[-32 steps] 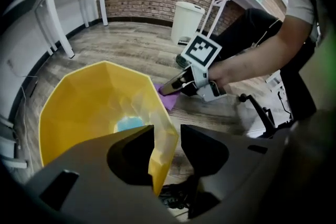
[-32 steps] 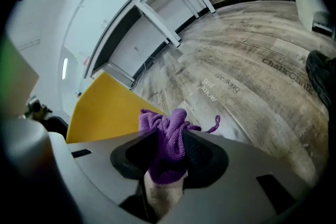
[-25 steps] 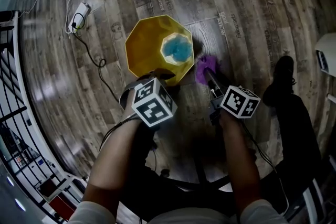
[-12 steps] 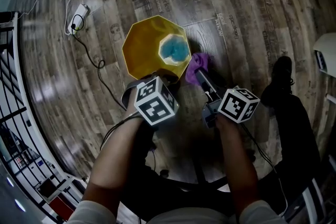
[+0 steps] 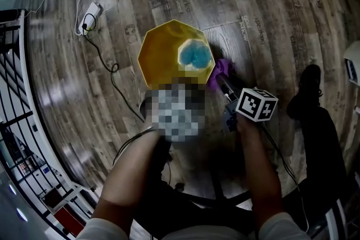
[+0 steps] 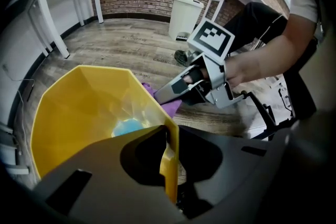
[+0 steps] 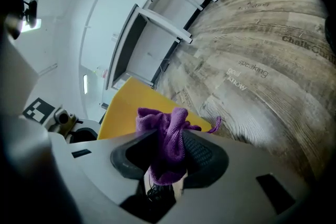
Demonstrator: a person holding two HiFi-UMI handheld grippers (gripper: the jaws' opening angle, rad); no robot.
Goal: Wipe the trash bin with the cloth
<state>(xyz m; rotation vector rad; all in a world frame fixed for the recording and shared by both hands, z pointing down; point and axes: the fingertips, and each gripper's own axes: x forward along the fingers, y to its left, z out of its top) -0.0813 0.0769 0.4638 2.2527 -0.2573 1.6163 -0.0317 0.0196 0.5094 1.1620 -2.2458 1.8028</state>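
While L tongs point(image 6: 169, 165) just closed on yellow bin point(image 6: 79, 107) rim | R tongs point(image 7: 167, 157) pinch purple cloth point(image 7: 165, 131) | inside: blue blob point(image 5: 195, 55), maybe cloth

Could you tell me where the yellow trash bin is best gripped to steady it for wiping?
Pinch the yellow trash bin by its thin upright wall at the open rim, coming from above, one finger inside and one outside. The left gripper has just closed on the near rim this way, clear of the purple cloth in the right gripper.
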